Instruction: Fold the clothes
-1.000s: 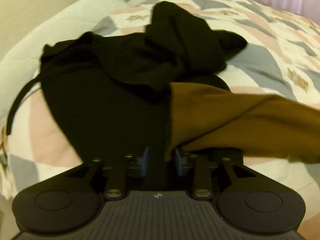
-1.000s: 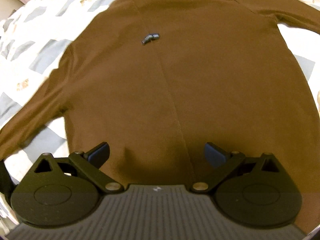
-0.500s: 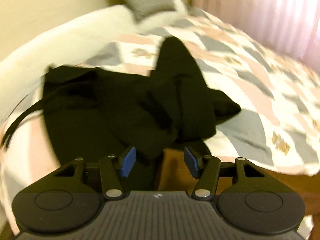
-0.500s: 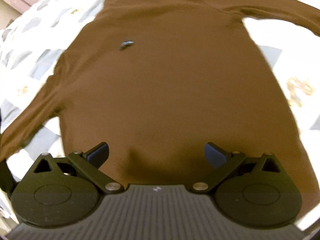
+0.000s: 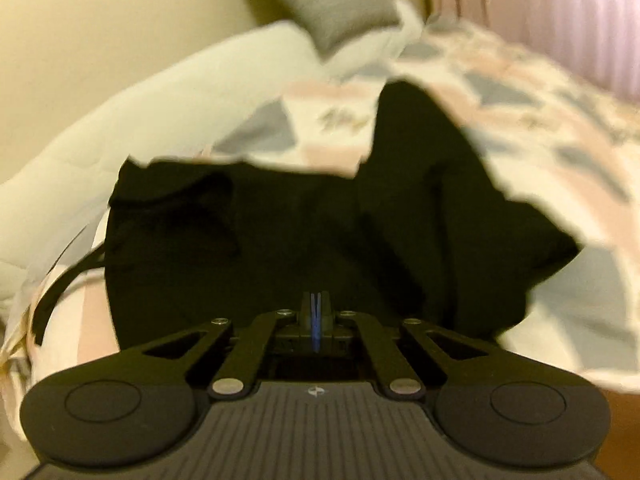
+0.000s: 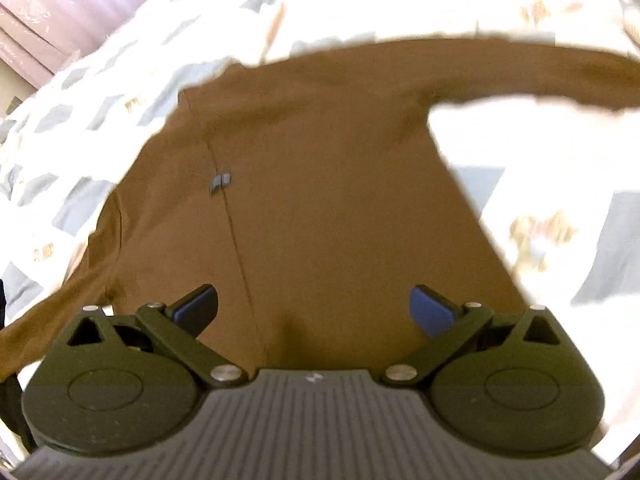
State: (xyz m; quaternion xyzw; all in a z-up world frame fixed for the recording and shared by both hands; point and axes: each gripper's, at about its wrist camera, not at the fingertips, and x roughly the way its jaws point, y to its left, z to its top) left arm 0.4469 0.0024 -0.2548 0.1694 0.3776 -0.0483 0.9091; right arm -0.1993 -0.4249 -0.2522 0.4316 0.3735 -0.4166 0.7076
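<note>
Brown long-sleeved shirt [image 6: 320, 184] spread flat on patterned bed quilt [image 6: 560, 184], sleeves extended, right tool [image 6: 314, 308] released above its hem, left tool [image 5: 316, 312] clenched empty, just closed, above crumpled black garments [image 5: 280, 232].

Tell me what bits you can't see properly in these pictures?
- Brown shirt, right wrist view: its hem is hidden behind the right tool; the sleeve end runs off the right edge.
- Small tag: too blurred to read.
- Black clothes, left wrist view: a blurry heap, near edge hidden behind the shut left tool.
</note>
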